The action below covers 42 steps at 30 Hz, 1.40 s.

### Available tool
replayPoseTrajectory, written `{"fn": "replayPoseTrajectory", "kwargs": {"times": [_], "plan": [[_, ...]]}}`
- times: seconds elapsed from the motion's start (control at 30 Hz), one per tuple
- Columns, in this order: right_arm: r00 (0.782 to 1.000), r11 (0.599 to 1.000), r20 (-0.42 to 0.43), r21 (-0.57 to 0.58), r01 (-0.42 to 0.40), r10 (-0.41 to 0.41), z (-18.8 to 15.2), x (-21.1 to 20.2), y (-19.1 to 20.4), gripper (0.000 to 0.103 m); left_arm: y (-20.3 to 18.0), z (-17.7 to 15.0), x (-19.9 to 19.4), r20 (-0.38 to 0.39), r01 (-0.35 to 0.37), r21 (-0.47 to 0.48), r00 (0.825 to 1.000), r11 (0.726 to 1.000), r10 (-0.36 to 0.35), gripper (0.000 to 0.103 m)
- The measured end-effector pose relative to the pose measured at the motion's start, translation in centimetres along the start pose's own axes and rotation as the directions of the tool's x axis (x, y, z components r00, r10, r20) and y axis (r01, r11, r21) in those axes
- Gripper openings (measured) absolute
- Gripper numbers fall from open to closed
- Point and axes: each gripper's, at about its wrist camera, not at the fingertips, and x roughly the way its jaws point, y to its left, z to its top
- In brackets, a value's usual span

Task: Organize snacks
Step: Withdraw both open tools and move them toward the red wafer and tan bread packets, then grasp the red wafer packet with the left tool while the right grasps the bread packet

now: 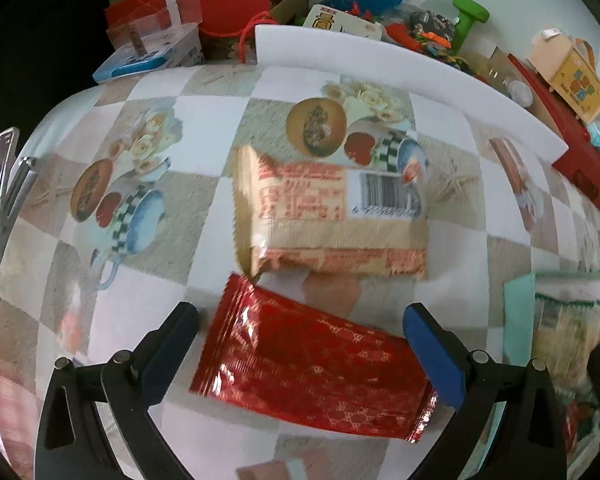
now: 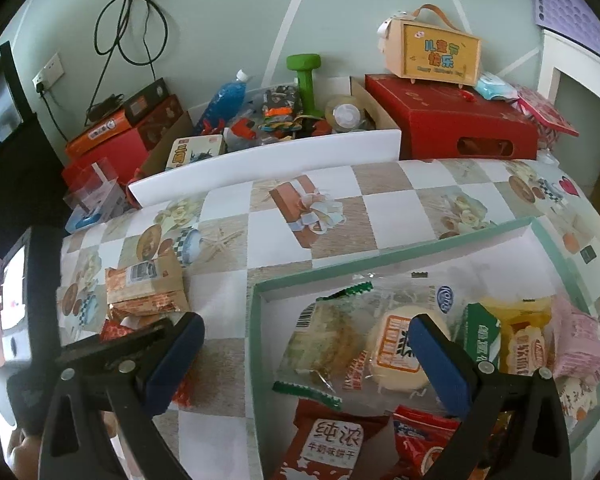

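In the left wrist view, the left hand-held gripper [image 1: 300, 344] hangs over the checkered worktop [image 1: 204, 128] with its blue-padded fingers [image 1: 434, 356] spread wide. A red foil snack packet [image 1: 312, 364] lies flat between them; the right pad is close against the packet's edge, though contact cannot be told. Just beyond the red packet lies a beige snack packet [image 1: 332, 216] with red print and a barcode label, its near corner almost meeting the red one. To the right of the red packet a green-rimmed tray [image 1: 518, 312] shows at the frame edge.

In the right wrist view, the right hand-held gripper [image 2: 306, 354] hovers with fingers apart, holding nothing, over the near left corner of the tray [image 2: 256, 320]. The tray holds several wrapped snacks, among them a round cake packet [image 2: 392, 348]. Left of the tray lie the beige packet [image 2: 144, 284] and a sliver of the red packet [image 2: 114, 330].
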Motion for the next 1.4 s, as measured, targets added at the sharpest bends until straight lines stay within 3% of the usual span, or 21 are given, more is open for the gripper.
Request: {"fn": "replayPoseTrajectory", "kwargs": {"times": [0.47,0.63,0.73,0.87,1.07,1.27,1.4], "plan": [[1.000,1.000,-0.024,0.001,-0.014,0.014,-0.4,-0.2,-0.1,0.103,4.7,-3.5,-2.6,-0.004,-0.031,-0.014,1.000,0.999,0.031,0.102],[1.000,1.000,-0.027,0.002,-0.014,0.014,-0.5,-0.2,-0.2,0.103,5.5,-3.9,-3.0,0.007,0.027,-0.092,1.000,0.995,-0.027,0.102],[0.999,1.000,-0.031,0.007,-0.012,0.012,-0.5,-0.2,-0.3,0.103,3.7,-3.1,-2.7,0.020,-0.001,-0.045,1.000,0.999,0.002,0.102],[0.999,1.000,-0.040,0.000,-0.017,0.017,-0.6,0.0,-0.3,0.103,1.8,-3.0,-1.9,0.028,-0.094,0.034,0.995,0.995,0.093,0.102],[0.999,1.000,-0.043,0.004,-0.021,0.021,-0.7,-0.1,-0.4,0.103,0.9,-3.4,-0.9,0.011,-0.116,0.078,0.993,0.990,0.116,0.102],[0.999,1.000,-0.045,0.003,-0.027,0.027,-0.8,-0.2,-0.4,0.103,4.1,-4.4,-1.3,-0.014,-0.108,0.048,0.994,0.993,0.109,0.102],[0.998,0.999,-0.049,-0.015,-0.035,0.034,-1.0,-0.1,0.2,0.103,6.9,-4.9,-1.2,-0.027,-0.062,-0.036,0.998,0.997,0.061,0.102]]}}
